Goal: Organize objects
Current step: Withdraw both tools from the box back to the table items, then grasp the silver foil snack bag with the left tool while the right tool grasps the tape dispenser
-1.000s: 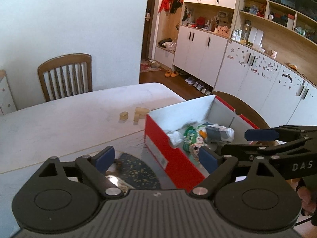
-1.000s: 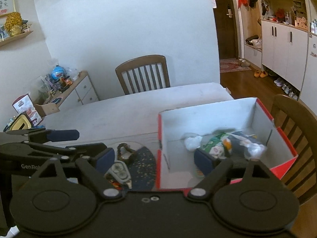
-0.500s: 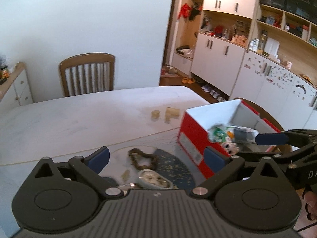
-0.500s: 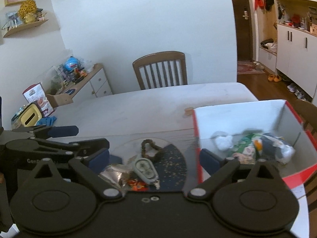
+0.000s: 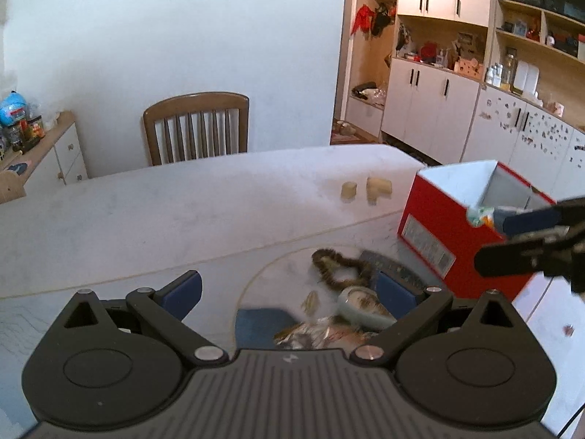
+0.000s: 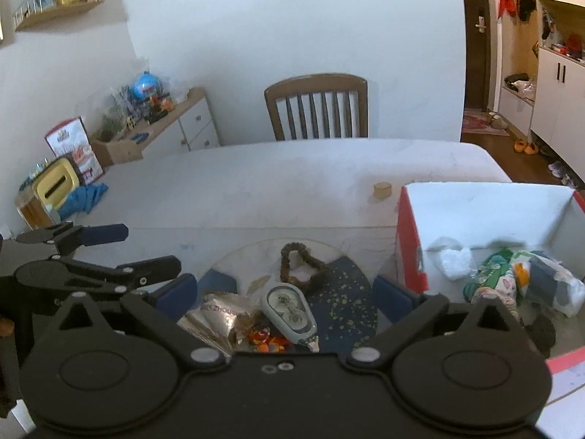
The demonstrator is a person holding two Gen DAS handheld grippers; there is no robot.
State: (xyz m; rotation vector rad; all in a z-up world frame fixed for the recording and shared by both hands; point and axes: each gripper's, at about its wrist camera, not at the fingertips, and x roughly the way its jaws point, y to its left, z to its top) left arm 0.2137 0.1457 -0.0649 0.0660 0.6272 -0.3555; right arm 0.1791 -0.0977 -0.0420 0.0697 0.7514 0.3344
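Observation:
A round glass plate (image 6: 347, 292) with a blue speckled pattern lies near the table's front edge. On it lie a brown ring-shaped band (image 6: 301, 267), a grey-white correction tape (image 6: 290, 311), a crumpled silver wrapper (image 6: 215, 320) and a small orange-red item (image 6: 263, 340). My right gripper (image 6: 285, 292) hangs just above them, its jaws opening, with nothing pressed between the pads. My left gripper (image 5: 289, 289) is open over the same plate; the band (image 5: 340, 267), tape (image 5: 362, 305) and wrapper (image 5: 318, 333) show between its fingers, untouched. A red box (image 6: 409, 248) stands to the right.
The box (image 5: 438, 234) is white inside and holds several packets and a white wad. Two small wooden blocks (image 5: 378, 186) lie further back on the pale table (image 5: 182, 212). A wooden chair (image 6: 316, 106) stands behind the table, and a cluttered sideboard (image 6: 175, 120) is at the left.
Both grippers have swung left and lower, away from the red box and over the plate. Both pairs of jaws stand wider than a second ago.

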